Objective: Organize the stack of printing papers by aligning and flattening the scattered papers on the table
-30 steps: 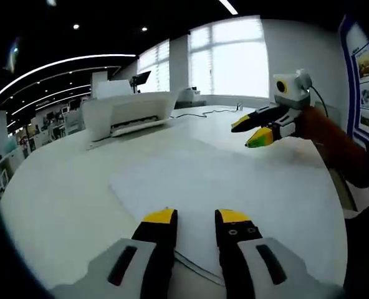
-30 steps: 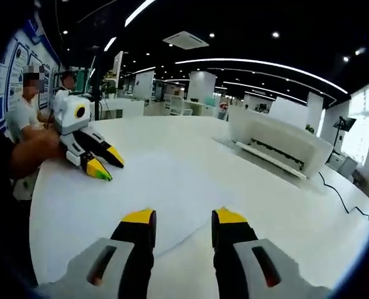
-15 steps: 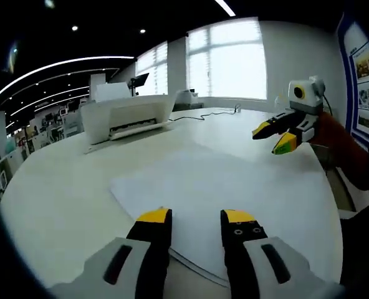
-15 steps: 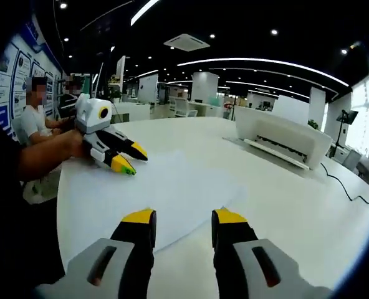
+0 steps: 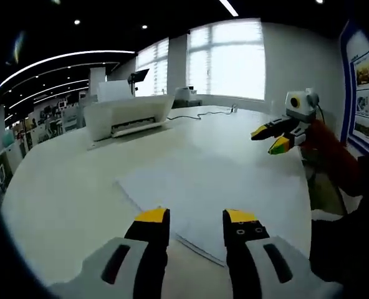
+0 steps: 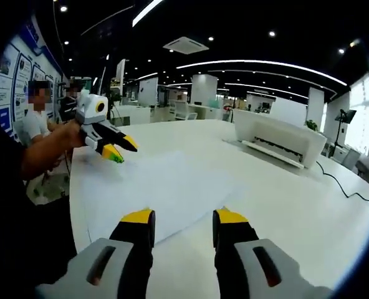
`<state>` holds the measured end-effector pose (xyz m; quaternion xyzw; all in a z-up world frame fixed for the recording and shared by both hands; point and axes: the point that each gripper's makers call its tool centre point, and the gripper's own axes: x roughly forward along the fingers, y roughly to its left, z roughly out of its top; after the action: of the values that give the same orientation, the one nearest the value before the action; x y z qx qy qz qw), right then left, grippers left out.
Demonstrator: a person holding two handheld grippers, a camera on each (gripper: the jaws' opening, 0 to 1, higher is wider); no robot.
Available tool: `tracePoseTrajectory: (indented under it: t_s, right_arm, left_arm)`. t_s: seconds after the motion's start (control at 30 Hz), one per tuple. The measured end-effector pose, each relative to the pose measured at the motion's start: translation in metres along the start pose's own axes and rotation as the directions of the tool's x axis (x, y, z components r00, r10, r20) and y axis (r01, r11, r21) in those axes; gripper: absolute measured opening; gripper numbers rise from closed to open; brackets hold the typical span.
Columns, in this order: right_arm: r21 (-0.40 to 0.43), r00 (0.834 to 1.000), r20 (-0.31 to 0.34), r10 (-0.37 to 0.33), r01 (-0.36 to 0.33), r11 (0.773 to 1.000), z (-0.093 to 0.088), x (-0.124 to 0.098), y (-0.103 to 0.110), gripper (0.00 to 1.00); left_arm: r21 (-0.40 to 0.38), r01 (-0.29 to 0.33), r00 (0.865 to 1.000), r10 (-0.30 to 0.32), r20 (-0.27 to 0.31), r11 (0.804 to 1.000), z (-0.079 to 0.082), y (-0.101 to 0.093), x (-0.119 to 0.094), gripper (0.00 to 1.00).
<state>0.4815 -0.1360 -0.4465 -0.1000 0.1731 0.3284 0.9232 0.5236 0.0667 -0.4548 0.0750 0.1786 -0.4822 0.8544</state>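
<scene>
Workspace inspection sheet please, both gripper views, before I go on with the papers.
Surface: white round table, bare apart from the items below.
Job's things: stack of printing papers lies flat near the table's edge; a lower sheet's edge peeks out at the near corner, so not fully aligned.
Clutter: white printer stands on the table beyond the papers; nothing else seen.
Grippers: left gripper open, held above the near paper edge; right gripper open, above the table by the papers. Neither holds anything.
Cables: black cable runs across the table past the printer.
Surroundings: open office, large window, posters on a wall, seated people behind.
</scene>
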Motion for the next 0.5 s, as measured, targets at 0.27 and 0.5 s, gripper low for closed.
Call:
tracePoseTrajectory:
  t_s: [0.27, 0.5]
  right_arm:
    - [0.004, 1.000, 0.007, -0.016, 0.016, 1.000, -0.005, -0.016, 0.003, 0.34]
    - [0.018, 0.998, 0.042, -0.036, 0.035, 0.999, -0.002, -0.037, 0.002, 0.34]
  left_arm:
    - [-0.019, -0.025, 0.999, 0.026, 0.022, 1.000, 0.001, -0.002, -0.034, 0.39]
    - [-0.032, -0.048, 0.998, 0.050, 0.046, 0.998, -0.001, 0.004, -0.062, 0.40]
